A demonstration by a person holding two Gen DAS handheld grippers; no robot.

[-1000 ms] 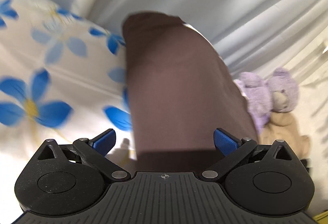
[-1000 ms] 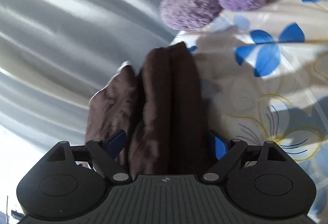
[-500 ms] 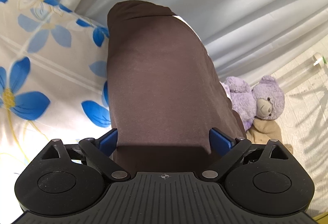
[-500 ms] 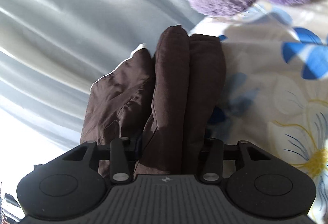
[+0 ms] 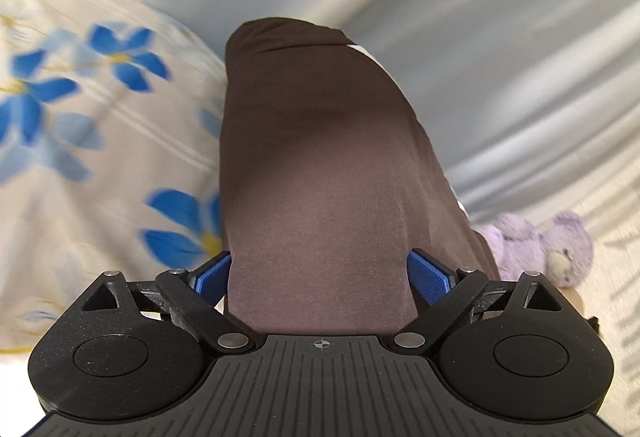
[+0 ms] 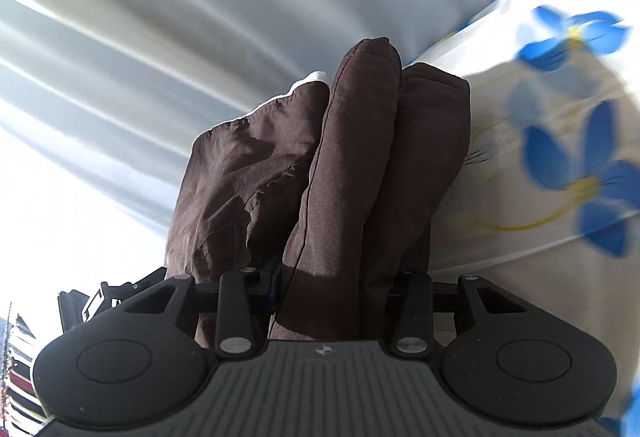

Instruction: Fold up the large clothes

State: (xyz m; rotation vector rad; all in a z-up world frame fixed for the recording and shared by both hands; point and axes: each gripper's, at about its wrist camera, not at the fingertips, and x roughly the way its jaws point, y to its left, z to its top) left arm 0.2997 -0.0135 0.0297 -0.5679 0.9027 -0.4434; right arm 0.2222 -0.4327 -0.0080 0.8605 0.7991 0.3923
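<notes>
The bed (image 5: 80, 165) has a cream sheet with blue flowers. Its far edge meets a pale blue curtain (image 5: 460, 17), so there is not much room past the cloth on that side. In the left wrist view the sheet is bare to the left of the cloth. In the right wrist view the sheet (image 6: 540, 165) is bare to the right of it.

The brown garment (image 5: 320, 177) is a big dark piece of clothing folded into thick layers. It lies near the far edge of the bed, close to the curtain. In the left wrist view its top looks smooth and wide, with a thin white strip along its right edge. In the right wrist view the garment (image 6: 352, 165) shows as fat rolls side by side, with a more wrinkled flap on the left.

The left gripper (image 5: 320, 273) has its blue fingers (image 5: 426, 275) wide apart, one on each side of the cloth, and they do not squeeze it. The right gripper (image 6: 332, 285) has its jaws pulled in close and pinches the thick rolls of the garment.

A purple teddy bear (image 5: 556, 251) sits at the right in the left wrist view, next to the garment's corner. It is apart from the grippers.
</notes>
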